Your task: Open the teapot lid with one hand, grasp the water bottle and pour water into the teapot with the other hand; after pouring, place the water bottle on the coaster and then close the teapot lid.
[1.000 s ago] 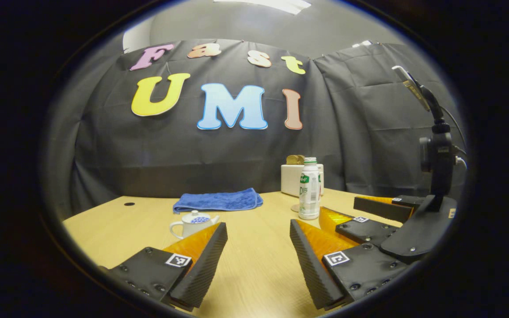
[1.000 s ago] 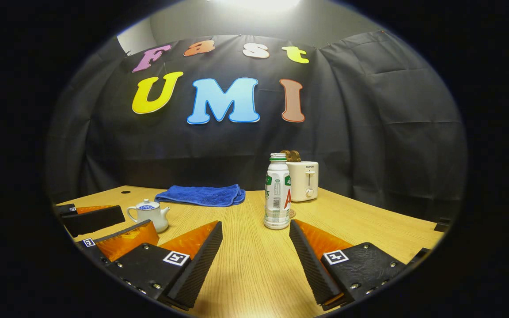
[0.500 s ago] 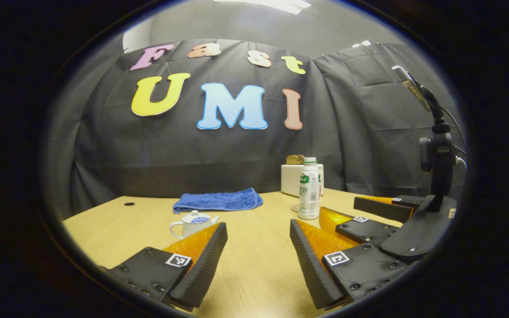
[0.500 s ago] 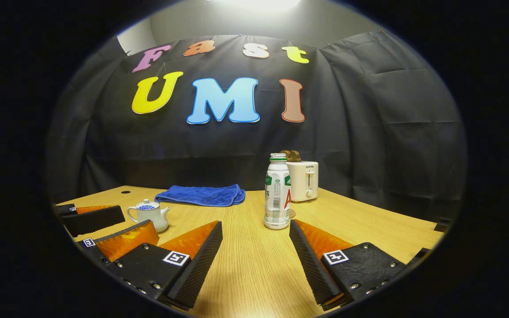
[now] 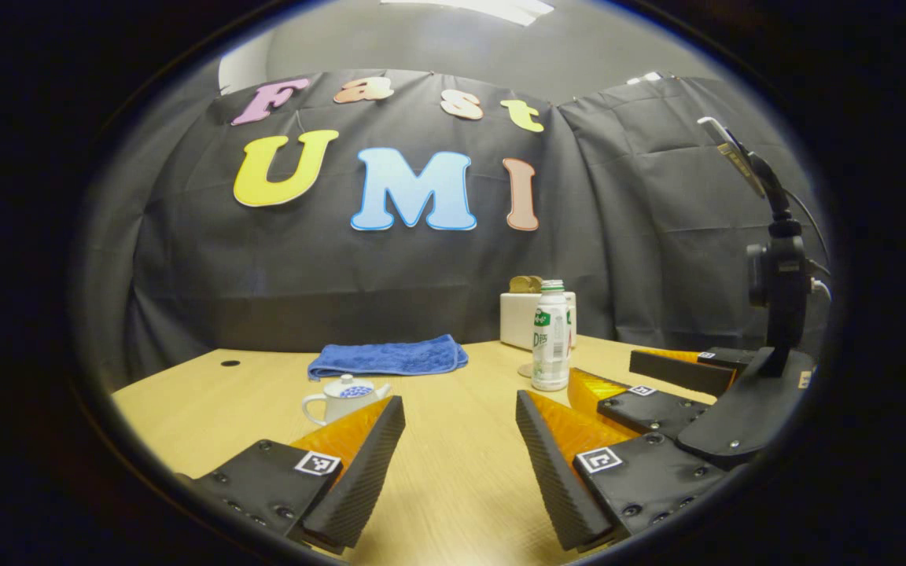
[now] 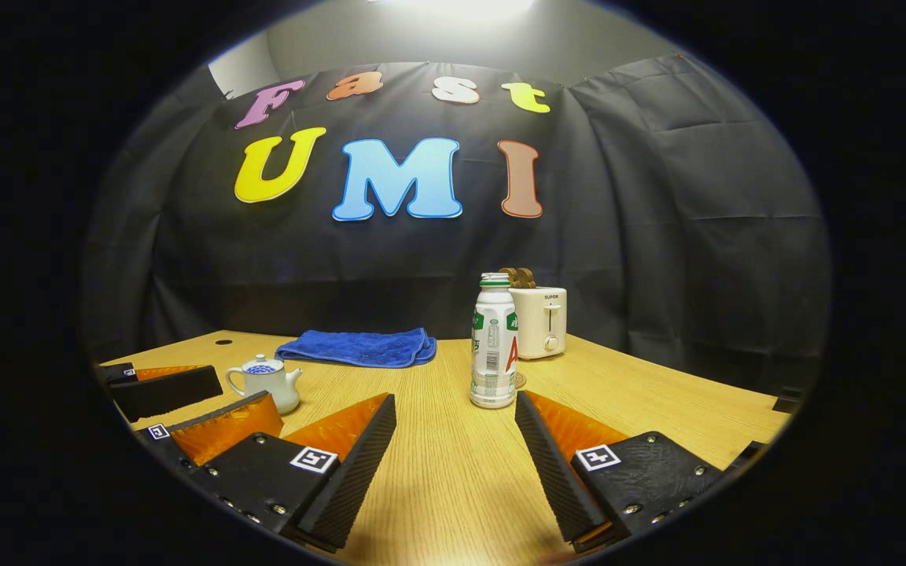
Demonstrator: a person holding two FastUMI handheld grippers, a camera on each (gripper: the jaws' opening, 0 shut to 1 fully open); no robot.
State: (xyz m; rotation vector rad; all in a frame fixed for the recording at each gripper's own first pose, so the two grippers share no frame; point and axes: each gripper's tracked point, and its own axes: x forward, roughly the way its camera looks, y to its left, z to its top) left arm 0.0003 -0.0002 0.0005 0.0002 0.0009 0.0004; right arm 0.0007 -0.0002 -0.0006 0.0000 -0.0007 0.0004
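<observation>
A small white teapot with a blue-patterned lid stands on the wooden table, just beyond my left gripper's left finger. That gripper is open and holds nothing. A white water bottle with a green cap stands upright ahead of my right gripper, which is open and empty too. In the left gripper view the bottle is right of centre, with a round coaster partly hidden behind it. In the right gripper view the teapot sits at the left, and the left gripper lies beside it.
A folded blue towel lies at the back of the table. A white toaster with bread in it stands behind the bottle. In the left gripper view a black stand with a phone rises at the right over the right gripper.
</observation>
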